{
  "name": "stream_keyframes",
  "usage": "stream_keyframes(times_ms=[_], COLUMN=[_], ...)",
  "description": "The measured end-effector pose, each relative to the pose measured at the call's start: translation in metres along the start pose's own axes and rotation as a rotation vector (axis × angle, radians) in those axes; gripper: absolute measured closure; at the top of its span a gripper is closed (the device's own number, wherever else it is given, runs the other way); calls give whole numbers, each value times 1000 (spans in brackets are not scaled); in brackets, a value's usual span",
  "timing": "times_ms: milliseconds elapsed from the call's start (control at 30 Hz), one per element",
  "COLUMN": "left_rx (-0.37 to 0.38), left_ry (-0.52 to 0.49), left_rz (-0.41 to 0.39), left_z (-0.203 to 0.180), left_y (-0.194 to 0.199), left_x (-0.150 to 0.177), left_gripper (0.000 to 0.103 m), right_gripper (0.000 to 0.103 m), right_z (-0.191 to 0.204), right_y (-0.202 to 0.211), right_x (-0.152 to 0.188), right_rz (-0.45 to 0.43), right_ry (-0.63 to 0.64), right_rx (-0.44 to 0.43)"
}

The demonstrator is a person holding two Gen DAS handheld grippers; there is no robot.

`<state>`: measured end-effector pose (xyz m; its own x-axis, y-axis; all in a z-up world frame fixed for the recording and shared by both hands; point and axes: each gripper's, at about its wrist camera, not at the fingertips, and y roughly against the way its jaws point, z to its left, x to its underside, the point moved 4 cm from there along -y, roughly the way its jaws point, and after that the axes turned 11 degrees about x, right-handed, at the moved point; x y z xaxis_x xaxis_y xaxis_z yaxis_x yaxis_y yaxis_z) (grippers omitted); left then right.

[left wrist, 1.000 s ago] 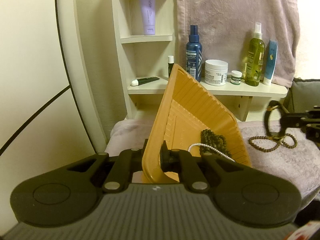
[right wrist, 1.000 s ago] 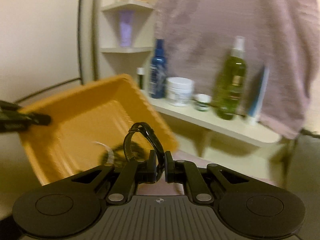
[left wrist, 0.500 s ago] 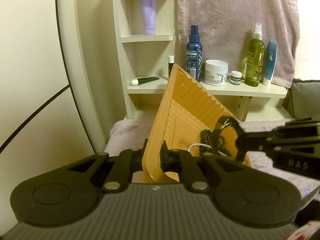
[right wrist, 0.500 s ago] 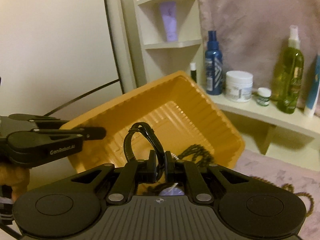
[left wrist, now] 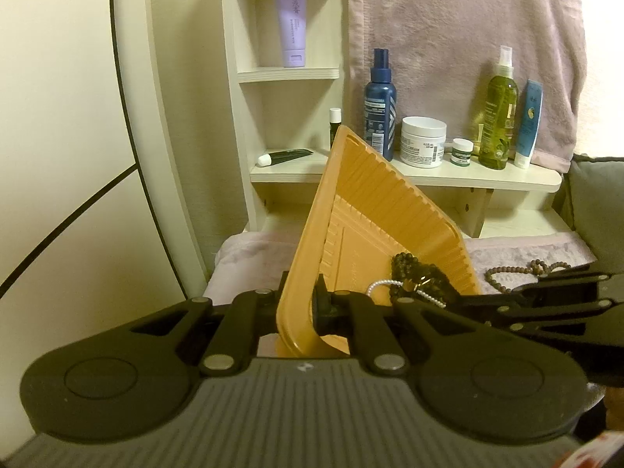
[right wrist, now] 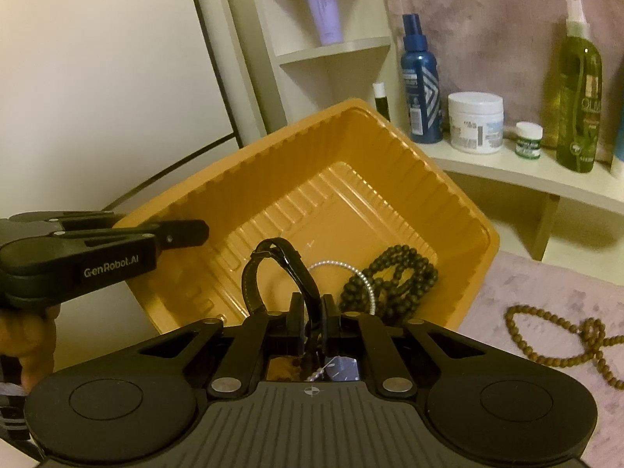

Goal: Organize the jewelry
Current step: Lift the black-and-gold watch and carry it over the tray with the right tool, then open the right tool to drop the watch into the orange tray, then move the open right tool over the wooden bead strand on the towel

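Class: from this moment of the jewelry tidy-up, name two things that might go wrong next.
1. The left gripper holds the orange tray tilted by one rim; the dark bead bracelet and pearl strand may slide out.
2. The right gripper pinches the black watch strap over the tray's low edge; released there, it may miss.

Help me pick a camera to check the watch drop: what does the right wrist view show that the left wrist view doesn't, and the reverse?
Only the right wrist view shows the black watch strap pinched in the right gripper, over the tray's full inside.

Only the left wrist view shows the left gripper clamped on the tray rim, and the black tube lying on the shelf.

Both show the orange tray, tilted, holding dark beads and a silvery chain, plus the brown bead string on the towel.
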<state>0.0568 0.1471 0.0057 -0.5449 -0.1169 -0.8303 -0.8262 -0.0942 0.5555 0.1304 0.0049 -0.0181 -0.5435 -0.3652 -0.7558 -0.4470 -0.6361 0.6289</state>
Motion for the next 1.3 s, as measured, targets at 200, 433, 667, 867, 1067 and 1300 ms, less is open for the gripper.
stream_keyframes(times_ms=[200,433,667,867,1067,1300], left_rx=[1,1,-1,-4,-6,-8], left_ry=[0,5,7,6,5,5], left_rz=[0,2,2,3,5,6], left_z=[1,3,3,2,3,3], left_y=[0,-1,-1,-1,-1,-1], left_x=[0,0,0,0,0,0], left_gripper=[96,96,96,96,96,96], right_gripper=[92,48,48,47,47,47], right_z=[2,-9,-40,-70,-105,-143], right_y=[-5,8,27,37,46,58], right_x=[3,-3,-4,14,41,64], right_rz=[26,-30,-77,-64,-26,1], right_ry=[-12,-59,-146,-187,-208,-252], right_rx=[-33,-21,51,155,293,404])
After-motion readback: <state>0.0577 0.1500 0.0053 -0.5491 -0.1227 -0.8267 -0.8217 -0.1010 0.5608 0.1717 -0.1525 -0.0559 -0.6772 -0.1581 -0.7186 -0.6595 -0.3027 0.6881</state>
